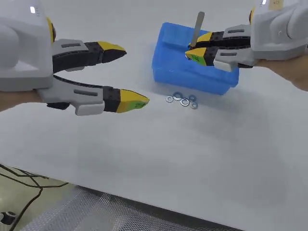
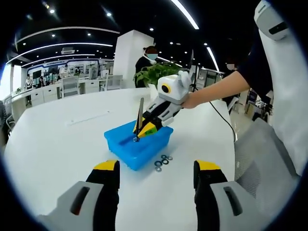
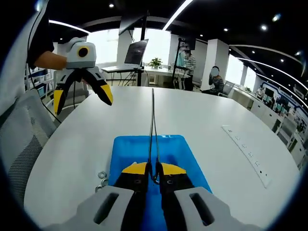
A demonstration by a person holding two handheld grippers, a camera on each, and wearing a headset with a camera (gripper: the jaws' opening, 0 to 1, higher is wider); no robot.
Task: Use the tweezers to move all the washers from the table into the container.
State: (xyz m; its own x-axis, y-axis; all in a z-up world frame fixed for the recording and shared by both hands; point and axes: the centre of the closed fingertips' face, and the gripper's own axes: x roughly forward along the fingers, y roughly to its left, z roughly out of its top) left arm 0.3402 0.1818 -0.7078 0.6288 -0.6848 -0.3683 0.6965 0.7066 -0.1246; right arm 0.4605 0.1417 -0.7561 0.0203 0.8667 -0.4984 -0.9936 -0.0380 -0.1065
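White table (image 1: 192, 154) is carrying washers (image 1: 182, 100) just beside bin (image 1: 192, 77), R gripper (image 1: 196, 48) is clamping tweezers (image 1: 198, 26) over bin, L gripper (image 1: 134, 76) is idling wide open; prob. drop-off step, next is calling for tips down onto a washer.

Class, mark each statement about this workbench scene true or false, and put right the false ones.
1. The right claw is shut on the tweezers, over the blue container. True.
2. A cluster of washers lies on the table beside the container. True.
3. The left claw grips a washer. False: it is open and holds nothing.
4. The tweezers lie flat on the table. False: they are held in the right claw and stick up from it.
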